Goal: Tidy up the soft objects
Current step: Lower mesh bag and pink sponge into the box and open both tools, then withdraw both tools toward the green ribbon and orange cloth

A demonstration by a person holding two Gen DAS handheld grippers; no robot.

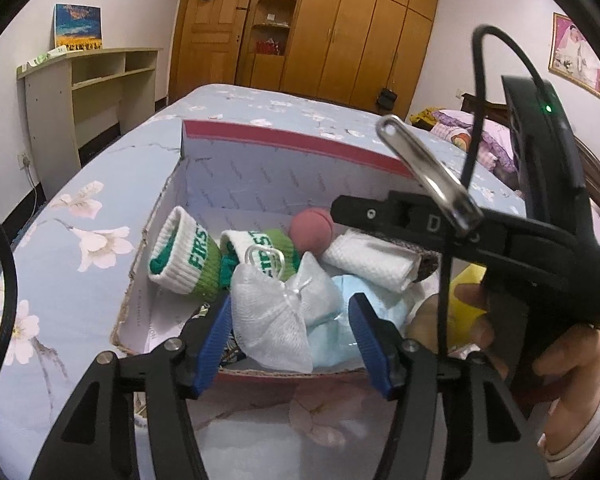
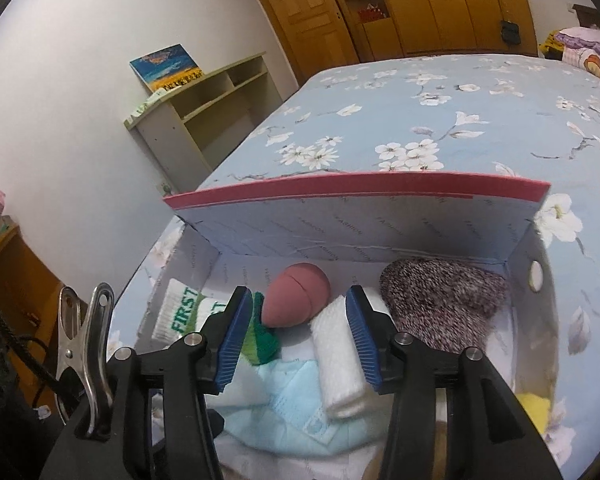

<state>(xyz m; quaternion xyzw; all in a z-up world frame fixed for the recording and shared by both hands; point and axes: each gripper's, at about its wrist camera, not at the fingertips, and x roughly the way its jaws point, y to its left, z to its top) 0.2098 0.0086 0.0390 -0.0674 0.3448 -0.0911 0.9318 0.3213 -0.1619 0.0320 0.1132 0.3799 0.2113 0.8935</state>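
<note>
Done: soft things are being kept in the cardboard box [image 2: 380, 216] on the bed [image 2: 440, 92] | white mesh pouch [image 1: 272, 308], rolled white cloth [image 2: 340, 364] lying inside | left gripper [image 1: 292, 338], right gripper [image 2: 296, 340] being held spread, pinching nothing | Left: little is being seen outside.

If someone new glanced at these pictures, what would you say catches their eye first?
Most likely the open cardboard box on the flowered blue bed, packed with soft things. A dusty-pink ball sits near its back wall, green-and-white socks marked FIRST lie at its left, and a white mesh pouch lies between the open blue pads of the left claw.
</note>
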